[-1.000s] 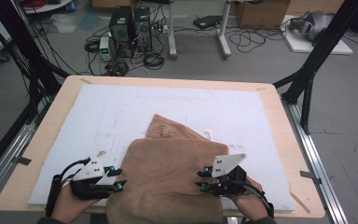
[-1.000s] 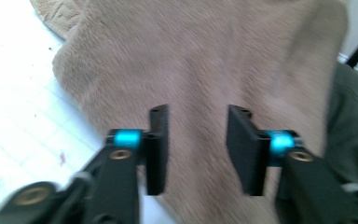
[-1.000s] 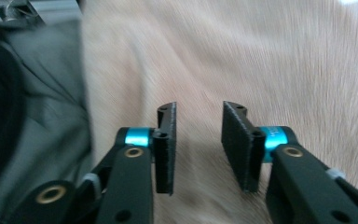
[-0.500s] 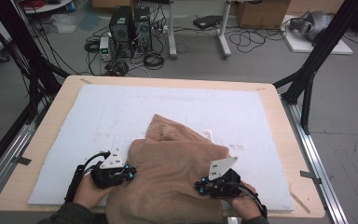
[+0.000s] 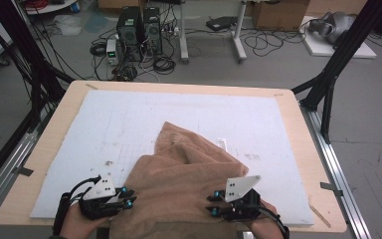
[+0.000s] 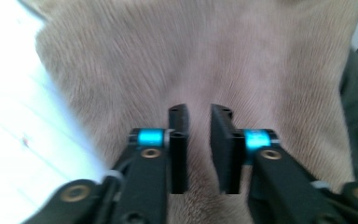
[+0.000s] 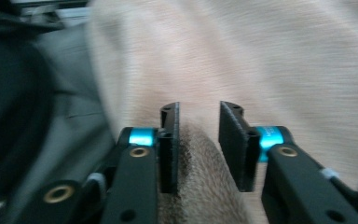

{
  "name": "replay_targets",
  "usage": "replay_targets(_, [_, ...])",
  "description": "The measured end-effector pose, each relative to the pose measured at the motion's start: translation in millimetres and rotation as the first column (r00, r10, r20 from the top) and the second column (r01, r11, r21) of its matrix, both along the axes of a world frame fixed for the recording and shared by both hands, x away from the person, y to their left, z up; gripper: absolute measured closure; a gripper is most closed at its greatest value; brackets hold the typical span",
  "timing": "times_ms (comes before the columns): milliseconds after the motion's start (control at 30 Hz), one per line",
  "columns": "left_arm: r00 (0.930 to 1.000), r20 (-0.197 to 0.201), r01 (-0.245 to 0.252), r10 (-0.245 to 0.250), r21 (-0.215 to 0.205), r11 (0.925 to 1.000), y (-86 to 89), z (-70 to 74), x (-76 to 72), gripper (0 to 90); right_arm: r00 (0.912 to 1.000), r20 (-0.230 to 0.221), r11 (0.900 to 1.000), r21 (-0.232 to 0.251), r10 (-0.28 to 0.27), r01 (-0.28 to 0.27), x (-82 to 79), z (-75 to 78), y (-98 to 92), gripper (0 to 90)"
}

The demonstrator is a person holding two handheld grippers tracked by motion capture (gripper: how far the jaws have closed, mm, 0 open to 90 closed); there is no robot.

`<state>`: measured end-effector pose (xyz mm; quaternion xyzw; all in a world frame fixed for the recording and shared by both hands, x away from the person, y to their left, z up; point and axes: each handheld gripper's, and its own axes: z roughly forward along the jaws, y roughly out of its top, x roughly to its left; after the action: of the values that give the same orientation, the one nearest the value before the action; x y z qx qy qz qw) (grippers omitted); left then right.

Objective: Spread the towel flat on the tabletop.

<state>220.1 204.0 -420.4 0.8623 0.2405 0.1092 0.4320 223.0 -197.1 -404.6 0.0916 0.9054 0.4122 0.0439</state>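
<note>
a tan towel [image 5: 189,184] is being worked on the surface [image 5: 298,107], lying rumpled on the white mat [image 5: 129,119] with its near part hanging over the near edge and one folded corner reaching toward the mat's middle. the left tool [image 5: 125,195] is being held at the towel's left near edge, and the right tool [image 5: 214,203] at its right near part, both pointing inward across the cloth. in the left gripper view the left tool [image 6: 199,116] is being kept at a narrow gap, its jaws having just been opening, with nap seen behind the gap but no fold pinched. in the right gripper view the right tool [image 7: 199,114] is likewise being kept narrowly apart, having just been opening, a ridge of cloth lying between the jaws without being pressed.

the towel is judged soft, limp and light, with a fuzzy pile that is unlikely to be slipping once pinched; it is expected to sag and drag rather than hold shape. a hold is best being taken at the two near corners or along the hem, where a single layer can be gathered, not in the bunched middle.
</note>
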Motion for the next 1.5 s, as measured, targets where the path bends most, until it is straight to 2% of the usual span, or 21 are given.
replay_targets(33, [0.9999, 0.003, -0.013, 0.013, -0.01, 0.9999, -1.7, 2.6, 5.3, 67.3, 0.9996, 0.005, 1.0, -0.004, -0.029, 0.029, 6.3, 3.0, -1.8, 66.5])
replay_targets(100, [0.9997, 0.012, -0.021, 0.021, -0.014, 0.9997, -4.5, 5.9, 16.7, 64.0, 0.9973, 0.027, 0.997, -0.034, -0.068, 0.069, 16.7, 3.0, -3.8, 65.1])
replay_targets(200, [0.998, 0.007, -0.062, 0.063, -0.006, 0.998, -11.1, 4.7, 39.9, 56.2, 0.9946, 0.004, 0.993, -0.048, -0.104, 0.104, 31.5, -5.2, -6.3, 63.4])
replay_targets(267, [0.9961, -0.019, -0.085, 0.086, 0.018, 0.9962, -15.5, -2.1, 52.0, 50.6, 0.9935, -0.029, 0.993, -0.049, -0.11, 0.108, 38.9, -14.5, -6.3, 63.1])
replay_targets(300, [0.9957, -0.032, -0.086, 0.087, 0.043, 0.9954, -17.7, -6.1, 56.3, 49.7, 0.993, -0.038, 0.993, -0.051, -0.112, 0.11, 40.2, -18.5, -5.9, 63.4])
replay_targets(367, [0.9958, -0.049, -0.073, 0.077, 0.079, 0.9941, -22.6, -14.0, 59.7, 53.2, 0.9928, -0.061, 0.994, -0.048, -0.103, 0.1, 41.3, -25.2, -5.5, 68.6])
replay_targets(400, [0.997, -0.053, -0.049, 0.056, 0.112, 0.9925, -26.1, -18.8, 59.3, 60.7, 0.9926, -0.073, 0.995, -0.044, -0.097, 0.094, 40.7, -26.6, -5.4, 72.2])
replay_targets(433, [0.998, -0.031, -0.051, 0.054, 0.103, 0.9934, -26.8, -19.7, 56.7, 68.2, 0.9926, -0.082, 0.995, -0.04, -0.089, 0.086, 39.2, -28.2, -5.3, 77.7])
replay_targets(467, [0.9978, -0.046, -0.042, 0.047, 0.091, 0.9949, -26.3, -19.9, 55.4, 75.1, 0.9929, -0.092, 0.997, -0.039, -0.075, 0.072, 38.1, -28.6, -5.1, 81.2])
replay_targets(533, [0.9979, -0.04, -0.047, 0.05, 0.08, 0.9957, -24.9, -20.7, 51.2, 82.0, 0.9941, -0.101, 0.998, -0.049, -0.039, 0.034, 34.9, -27.9, -3.2, 83.8])
replay_targets(600, [0.9981, -0.041, -0.044, 0.047, 0.07, 0.9966, -21.8, -20.6, 45.7, 83.1, 0.9939, -0.11, 0.998, -0.064, 0.006, -0.014, 30.3, -28.4, 0.3, 84.5])
replay_targets(667, [0.9984, -0.036, -0.04, 0.043, 0.07, 0.9968, -18.3, -20.5, 37.9, 83.5, 0.9933, -0.114, 0.997, -0.064, 0.023, -0.03, 24.6, -28.8, 2.2, 84.8])
replay_targets(800, [0.9992, -0.029, -0.025, 0.027, 0.076, 0.9968, -11.4, -18.1, 18.9, 83.7, 0.9913, -0.12, 0.998, -0.034, 0.053, -0.058, 13.3, -26.4, 2.2, 84.9])
replay_targets(967, [0.9993, -0.036, 0.015, -0.012, 0.082, 0.9965, -4.2, -14.9, -5.5, 83.3, 0.984, -0.138, 0.994, 0.014, 0.113, -0.112, -3.5, -19.2, 5.6, 83.9])
replay_targets(1033, [0.9995, -0.026, 0.017, -0.015, 0.072, 0.9972, -2.2, -10.9, -11.1, 80.1, 0.9876, -0.119, 0.995, 0.023, 0.103, -0.101, -6.8, -9.8, 4.6, 80.5])
replay_targets(1100, [0.9999, -0.011, 0.005, -0.005, 0.061, 0.9981, 0.3, -3.5, -10.6, 72.9, 0.994, -0.081, 0.997, 0.031, 0.073, -0.071, -6.0, 1.9, 3.0, 75.4])
replay_targets(1167, [1.0, -0.003, -0.005, 0.005, 0.024, 0.9997, 2.7, 6.1, -4.2, 66.6, 0.9975, -0.05, 0.998, 0.049, 0.049, -0.047, -1.2, 12.9, 0.7, 68.3])
replay_targets(1267, [0.9998, 0.016, -0.008, 0.008, -0.022, 0.9997, 1.3, 17.3, 8.3, 60.3, 0.9999, -0.015, 0.997, 0.074, -0.003, 0.004, 12.0, 25.5, -6.7, 64.5])
replay_targets(1367, [0.9994, 0.031, -0.018, 0.019, -0.032, 0.9993, -4.5, 25.6, 25.7, 57.7, 0.9967, -0.022, 0.992, 0.095, -0.078, 0.079, 31.6, 31.2, -19.7, 62.3])
replay_targets(1467, [0.9978, 0.047, -0.045, 0.048, -0.05, 0.9977, -10.5, 32.1, 47.8, 56.0, 0.9868, -0.022, 0.983, 0.089, -0.16, 0.162, 51.6, 33.1, -30.8, 61.7])
replay_targets(1500, [0.9977, 0.04, -0.051, 0.054, -0.059, 0.997, -12.5, 33.1, 53.8, 55.6, 0.9808, -0.019, 0.978, 0.079, -0.194, 0.195, 61.9, 32.6, -35.3, 61.7])
